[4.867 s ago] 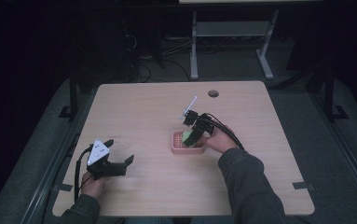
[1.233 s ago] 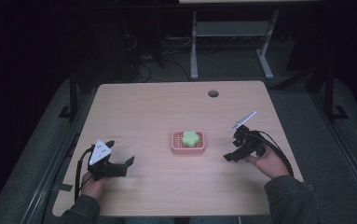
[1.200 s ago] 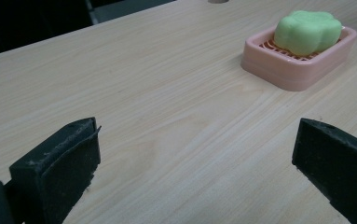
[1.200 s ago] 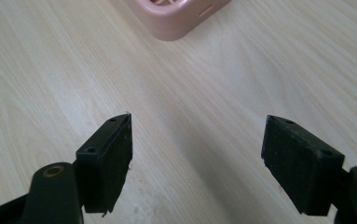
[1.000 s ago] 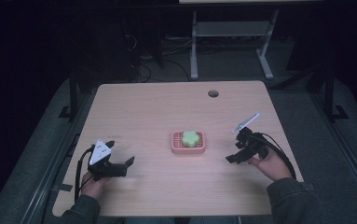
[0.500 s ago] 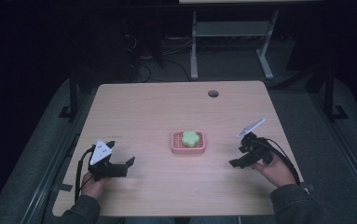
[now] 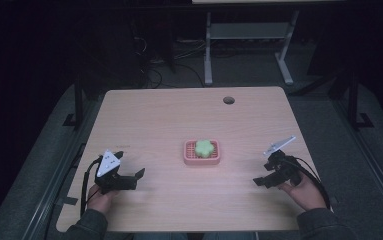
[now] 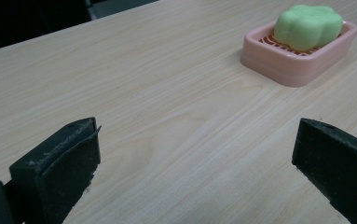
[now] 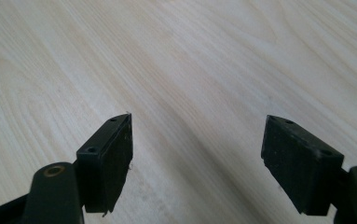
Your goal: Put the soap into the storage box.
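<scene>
A pink soap dish sits near the middle of the light wooden table, with a green flower-shaped soap lying in it. In the left gripper view the dish and soap show at upper right, well beyond the jaws. My left gripper rests open near the table's front left. My right gripper is open at the front right, low over bare wood, with nothing between its jaws.
A round cable hole lies near the table's far edge. Metal table legs and cables stand on the dark floor behind. Bare wood stretches between both grippers and the dish.
My right gripper let go of the green soap in the dish, then drew back right and toward the front edge. The left gripper has stayed put.
</scene>
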{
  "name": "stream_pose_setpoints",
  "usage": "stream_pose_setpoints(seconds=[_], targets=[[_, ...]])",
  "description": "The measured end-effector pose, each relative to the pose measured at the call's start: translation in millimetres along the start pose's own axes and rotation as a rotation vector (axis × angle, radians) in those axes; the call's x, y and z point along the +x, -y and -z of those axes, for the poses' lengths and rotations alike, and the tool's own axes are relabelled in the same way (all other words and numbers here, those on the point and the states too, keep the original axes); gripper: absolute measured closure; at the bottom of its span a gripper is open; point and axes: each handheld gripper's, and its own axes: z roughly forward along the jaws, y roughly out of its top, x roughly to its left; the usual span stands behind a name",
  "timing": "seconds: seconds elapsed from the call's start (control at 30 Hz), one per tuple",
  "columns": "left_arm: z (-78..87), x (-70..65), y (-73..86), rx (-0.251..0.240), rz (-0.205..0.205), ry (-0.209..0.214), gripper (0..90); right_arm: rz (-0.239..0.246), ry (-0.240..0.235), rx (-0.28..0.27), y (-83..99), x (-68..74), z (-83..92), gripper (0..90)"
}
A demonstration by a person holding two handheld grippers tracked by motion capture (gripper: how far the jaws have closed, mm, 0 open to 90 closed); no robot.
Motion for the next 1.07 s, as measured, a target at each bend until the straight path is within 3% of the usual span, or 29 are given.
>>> stream_pose_setpoints(seconds=[0.53,1.07], targets=[[-1.4,-0.1,0.9,0.009,0.003,-0.006,0.2,-0.010,0.021,-0.038,29.4,9.0,9.6,24.4],[-3.6,-1.3,1.2,0.008,-0.008,-0.001,0.2,-0.031,0.024,-0.094,56.2,27.4,17.0,24.4]])
